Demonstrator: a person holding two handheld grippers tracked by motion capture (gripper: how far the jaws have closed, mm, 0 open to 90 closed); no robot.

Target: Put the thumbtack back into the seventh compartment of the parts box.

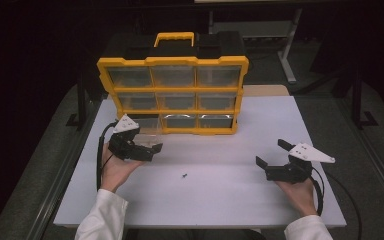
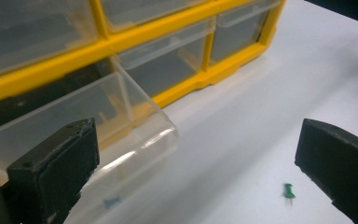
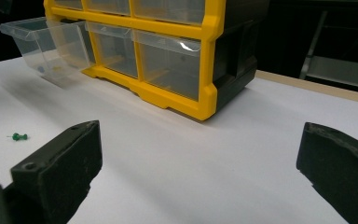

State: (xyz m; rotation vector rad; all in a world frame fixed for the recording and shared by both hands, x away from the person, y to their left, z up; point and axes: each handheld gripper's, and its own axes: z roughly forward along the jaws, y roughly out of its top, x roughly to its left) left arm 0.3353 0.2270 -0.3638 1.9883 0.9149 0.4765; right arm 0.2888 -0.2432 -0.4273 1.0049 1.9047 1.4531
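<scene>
A yellow and black organizer (image 1: 172,90) with clear drawers stands upright at the back of the white table (image 1: 220,200). Its bottom-left drawer (image 1: 149,134) is pulled out, and a small blue item (image 2: 112,202) lies inside it. A green pushpin (image 1: 184,175) rests on the table in front. My left gripper (image 1: 147,143) is open right at the pulled-out drawer (image 2: 121,112), with the green pushpin (image 2: 287,190) near its right jaw. My right gripper (image 1: 271,152) is open over the right side of the table, holding nothing. The right gripper view shows the organizer (image 3: 177,51), the drawer (image 3: 46,42) and the pushpin (image 3: 18,136).
The organizer has a yellow carry handle (image 1: 174,37) on top. A tan board edge (image 3: 317,88) runs behind the table. Dark floor and a desk frame (image 1: 290,55) lie beyond.
</scene>
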